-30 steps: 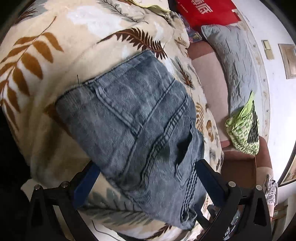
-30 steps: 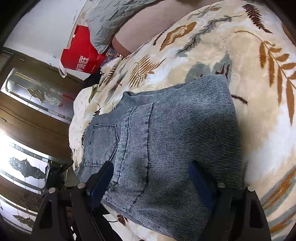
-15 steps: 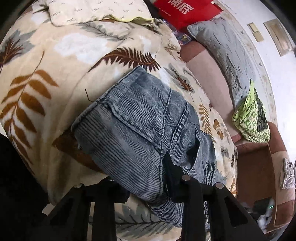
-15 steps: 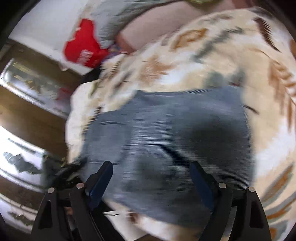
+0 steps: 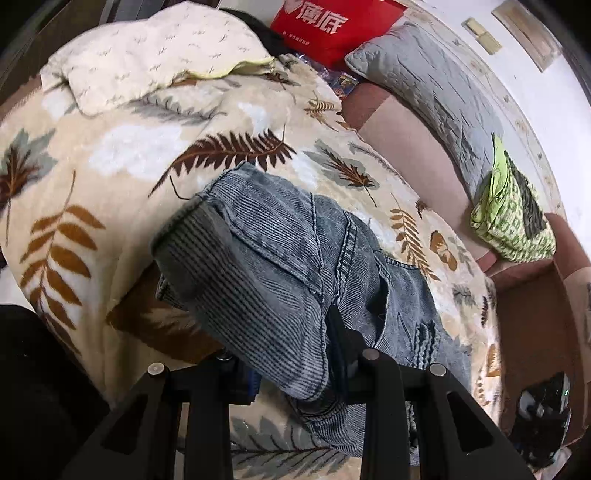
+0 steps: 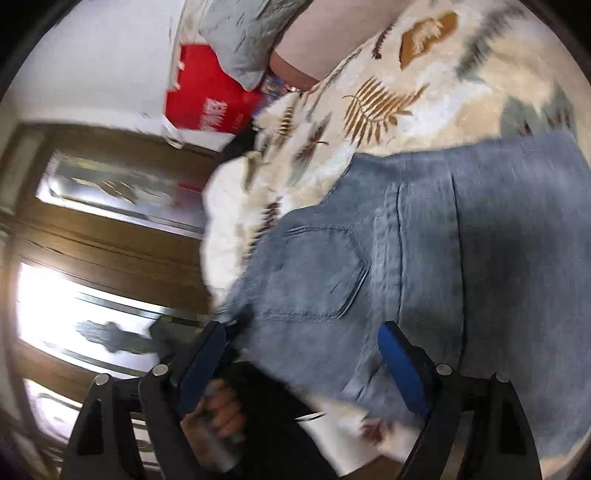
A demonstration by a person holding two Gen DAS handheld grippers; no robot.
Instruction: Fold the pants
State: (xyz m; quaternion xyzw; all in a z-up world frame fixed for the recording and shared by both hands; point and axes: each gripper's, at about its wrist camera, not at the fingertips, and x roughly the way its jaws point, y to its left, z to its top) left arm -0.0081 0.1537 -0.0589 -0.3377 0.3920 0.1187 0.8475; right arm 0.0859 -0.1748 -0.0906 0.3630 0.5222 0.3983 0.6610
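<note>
Clamped a moment ago, my left claw [image 5: 291, 365] now pinches a bunched edge of the faded grey-blue ribbed denim pants [image 5: 295, 266], lifting it off the leaf-print fleece blanket [image 5: 110, 177] beyond; my right claw [image 6: 306, 365] hangs open, holding nothing, over the pants' back pocket. I judge the fold begun.

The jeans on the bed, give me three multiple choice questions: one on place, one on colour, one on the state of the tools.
1. What do the jeans lie on?
A. a leaf-print blanket
B. a bare floor
C. a chair

2. What colour is the bag behind the blanket?
A. green
B. red
C. black

3. Which tool grips the jeans?
A. right tool
B. both
C. left tool

Answers: 1 A, leaf print surrounds the denim; 2 B, red with white lettering; 3 C, its jaws pinch a denim fold, while the right tool's jaws stand apart.
</note>
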